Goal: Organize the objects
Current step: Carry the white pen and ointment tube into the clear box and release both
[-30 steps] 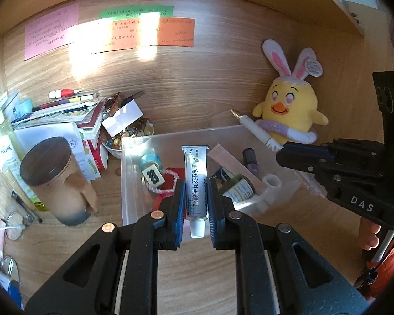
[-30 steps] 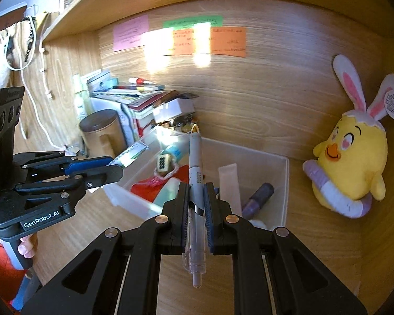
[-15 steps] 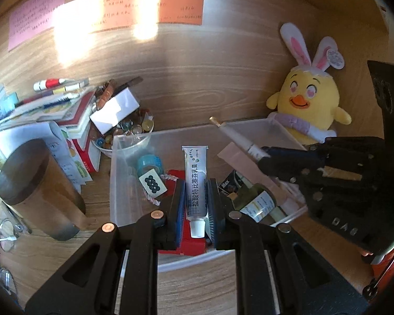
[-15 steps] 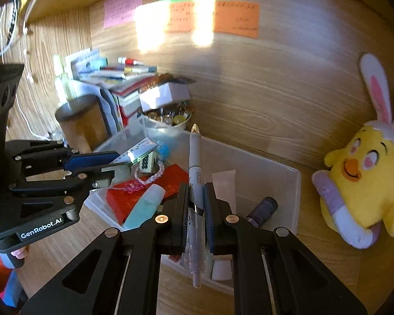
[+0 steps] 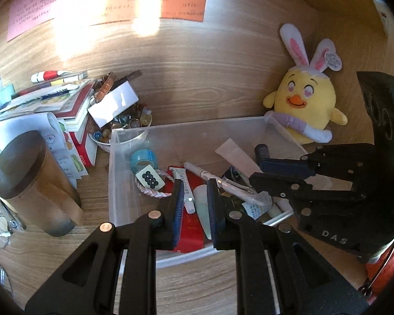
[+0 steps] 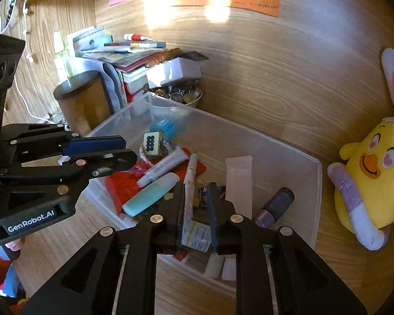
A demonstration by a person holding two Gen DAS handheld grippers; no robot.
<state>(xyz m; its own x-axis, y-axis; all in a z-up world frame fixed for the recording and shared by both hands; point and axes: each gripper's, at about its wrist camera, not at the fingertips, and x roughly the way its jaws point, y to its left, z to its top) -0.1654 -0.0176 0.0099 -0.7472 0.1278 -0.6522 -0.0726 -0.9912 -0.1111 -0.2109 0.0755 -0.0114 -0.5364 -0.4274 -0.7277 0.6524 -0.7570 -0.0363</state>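
Note:
A clear plastic bin (image 5: 186, 126) (image 6: 249, 131) holds several small items. The white ointment tube (image 5: 185, 186) (image 6: 161, 169) lies in it on a red packet, free of my left gripper (image 5: 194, 183) (image 6: 128, 152). That gripper hovers over the bin's near left side, a narrow gap between its pads with nothing in them. The white pen (image 5: 205, 174) (image 6: 191, 173) lies in the bin beside the tube. My right gripper (image 6: 195, 186) (image 5: 256, 164) hangs above it with its jaws opening. The pen shows in the gap, but the pads do not press it.
The bin also holds a blue tape roll (image 5: 143, 157), a die on a cord (image 6: 152, 143), a mint highlighter (image 6: 151, 198), a pink tube (image 6: 239, 181) and a purple stick (image 6: 275, 206). A lidded canister (image 5: 26, 183), books (image 5: 52, 97) and a bead bowl (image 5: 118, 128) stand left. A plush chick (image 5: 302, 105) sits right.
Both grippers came forward and down over the bin. The tube left the left gripper and the pen left the right one; both now lie in the bin. The right jaws have widened.

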